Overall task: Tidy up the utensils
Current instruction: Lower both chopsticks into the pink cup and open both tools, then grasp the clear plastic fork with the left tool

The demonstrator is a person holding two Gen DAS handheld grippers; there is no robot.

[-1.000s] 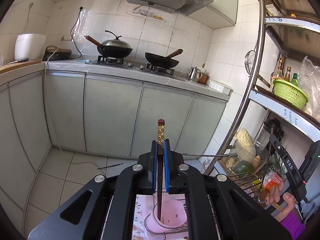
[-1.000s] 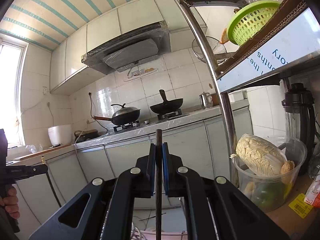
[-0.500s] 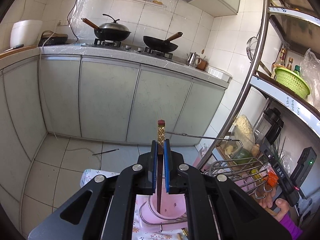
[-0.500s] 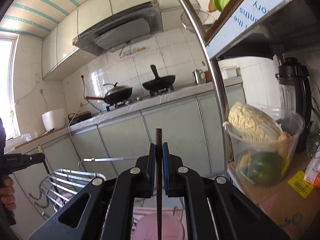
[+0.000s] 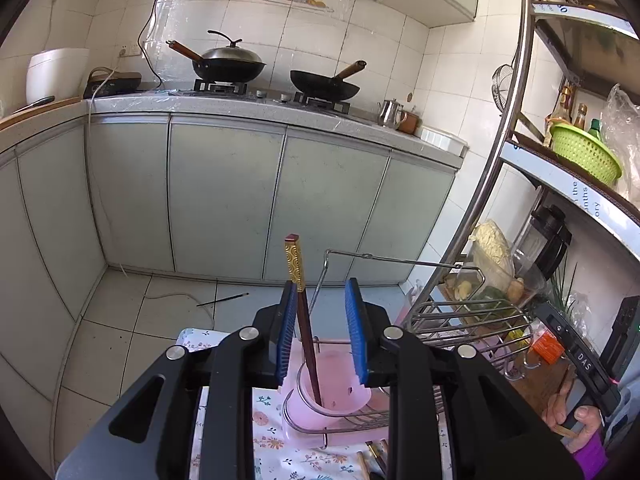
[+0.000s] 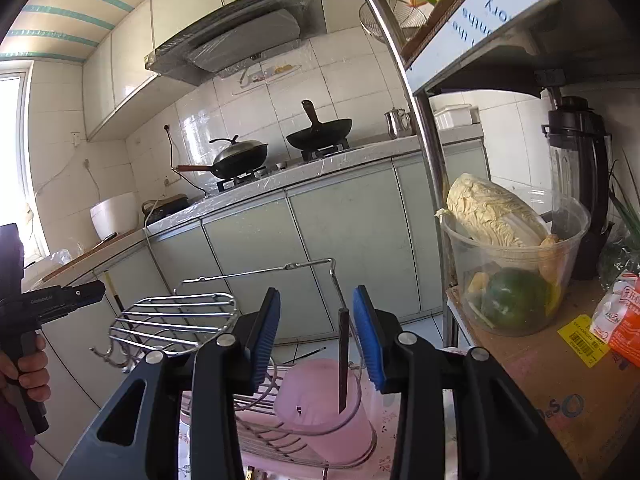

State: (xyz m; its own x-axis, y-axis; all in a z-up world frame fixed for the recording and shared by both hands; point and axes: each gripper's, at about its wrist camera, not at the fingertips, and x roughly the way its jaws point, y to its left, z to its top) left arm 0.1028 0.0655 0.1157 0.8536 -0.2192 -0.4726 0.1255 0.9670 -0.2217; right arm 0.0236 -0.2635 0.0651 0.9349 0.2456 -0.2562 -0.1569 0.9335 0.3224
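Biggest worry is the wire rack (image 5: 460,316) holding the pink cup (image 5: 332,396): it sits just below and ahead of both sets of fingers, so pulling either one away carelessly could snag a wire and tip the lot. The cup itself looks light; my guess is a bump would rock it.

Left fingers (image 5: 322,334) are spread wide and released. The gold-topped chopstick (image 5: 300,304) stands in the cup, leaning against the left pad, so a sideways exit could drag it out.

Right fingers (image 6: 316,338) are also spread apart, gripping nothing. A dark chopstick (image 6: 343,356) stands in the cup between them, close to the right pad.

Hard to see: the cup's bottom and both chopstick tips. A few loose chopsticks (image 5: 374,458) on the tabletop under the left fingers are cut off, can't count them.
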